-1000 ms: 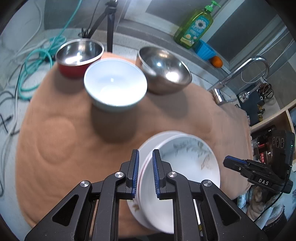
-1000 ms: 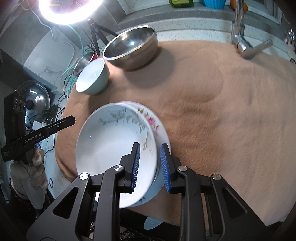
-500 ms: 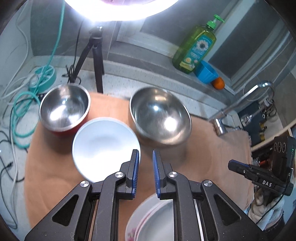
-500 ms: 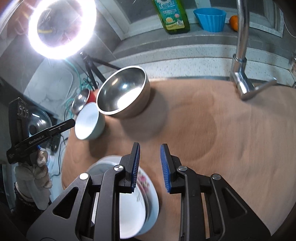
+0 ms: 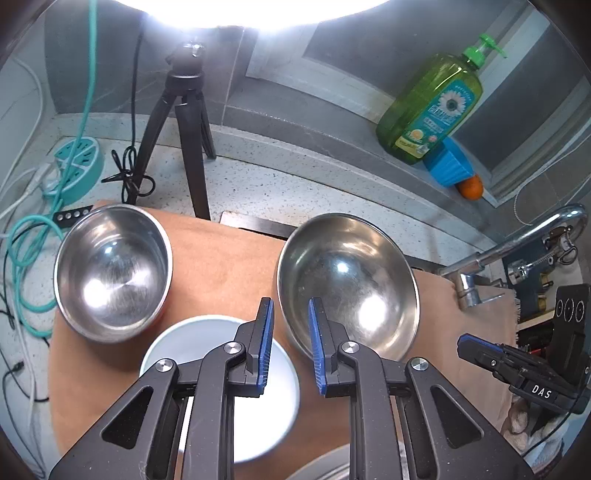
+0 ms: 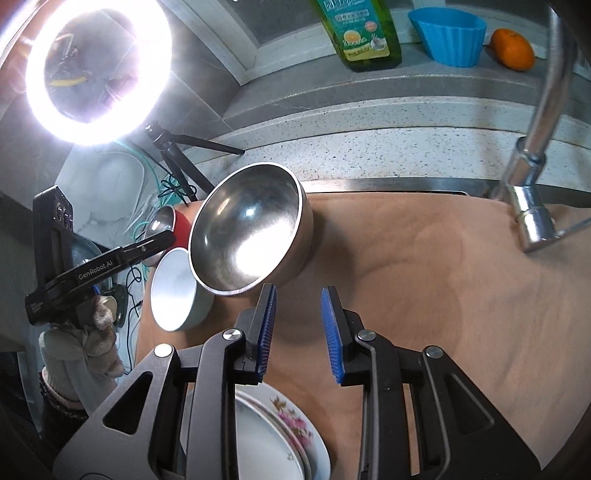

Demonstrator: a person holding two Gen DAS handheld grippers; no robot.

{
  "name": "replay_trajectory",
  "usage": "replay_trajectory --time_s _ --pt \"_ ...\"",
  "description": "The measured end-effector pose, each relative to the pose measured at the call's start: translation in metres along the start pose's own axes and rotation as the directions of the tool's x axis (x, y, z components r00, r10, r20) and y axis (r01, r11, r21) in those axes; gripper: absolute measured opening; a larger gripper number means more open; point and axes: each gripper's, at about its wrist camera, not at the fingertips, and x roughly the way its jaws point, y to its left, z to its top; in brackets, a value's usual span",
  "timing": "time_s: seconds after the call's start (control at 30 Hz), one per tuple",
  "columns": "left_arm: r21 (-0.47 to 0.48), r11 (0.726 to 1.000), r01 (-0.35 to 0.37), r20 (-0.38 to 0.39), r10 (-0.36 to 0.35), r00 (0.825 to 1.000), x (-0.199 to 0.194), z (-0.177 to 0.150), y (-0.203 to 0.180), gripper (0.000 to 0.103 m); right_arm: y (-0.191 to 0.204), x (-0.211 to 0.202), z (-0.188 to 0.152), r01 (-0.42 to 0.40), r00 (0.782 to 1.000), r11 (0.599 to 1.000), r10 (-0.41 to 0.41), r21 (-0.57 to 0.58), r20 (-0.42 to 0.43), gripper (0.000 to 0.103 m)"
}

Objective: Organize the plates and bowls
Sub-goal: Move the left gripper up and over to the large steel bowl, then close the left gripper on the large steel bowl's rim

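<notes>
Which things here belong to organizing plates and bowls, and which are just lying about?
Belong to the job:
large steel bowl
small steel bowl
white bowl
stacked floral plates
left gripper, open
right gripper, open

Just lying about:
dish soap bottle
blue cup
orange
tripod
faucet

- Ring light (image 6: 98, 70) lit, on a black tripod (image 5: 184, 122) at the back of a speckled stone counter (image 5: 295, 184).
- Brown cloth (image 6: 443, 295) covers the work surface.
- Grey tiled wall (image 5: 277, 74) behind; raised ledge (image 6: 406, 85) carries a green soap bottle (image 5: 432, 110), blue cup (image 6: 450, 33) and orange (image 6: 513, 48).
- Chrome tap (image 6: 532, 158) at right.
- Teal cable (image 5: 33, 236) and power strip (image 5: 79, 166) at left.
</notes>
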Motion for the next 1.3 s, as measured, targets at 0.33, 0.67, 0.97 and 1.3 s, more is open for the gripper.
replay_trajectory --time_s 0.33,0.67,0.97,1.3 --pt "-0.012 0.999 -0.029 -0.039 0.029 0.999 0.021 0.015 0.004 0.017 0.005 0.028 0.024 -0.02 0.999 1.0 0.021 0.022 -0.029 0.026" --pt "0.006 1.0 -0.03 -0.064 0.031 0.997 0.035 0.016 -0.002 0.017 0.005 0.052 0.034 -0.009 0.998 1.0 0.011 0.028 -0.067 0.026" --pt "0.022 0.999 -0.031 -0.067 0.033 0.997 0.04 0.016 -0.008 0.017 0.006 0.063 0.035 0.0 0.996 1.0 0.002 0.02 -0.093 0.019" --pt "0.026 0.999 -0.029 -0.06 0.031 0.998 0.035 0.012 -0.013 0.017 0.006 0.059 0.032 0.024 0.996 1.0 -0.023 0.009 -0.085 0.016"
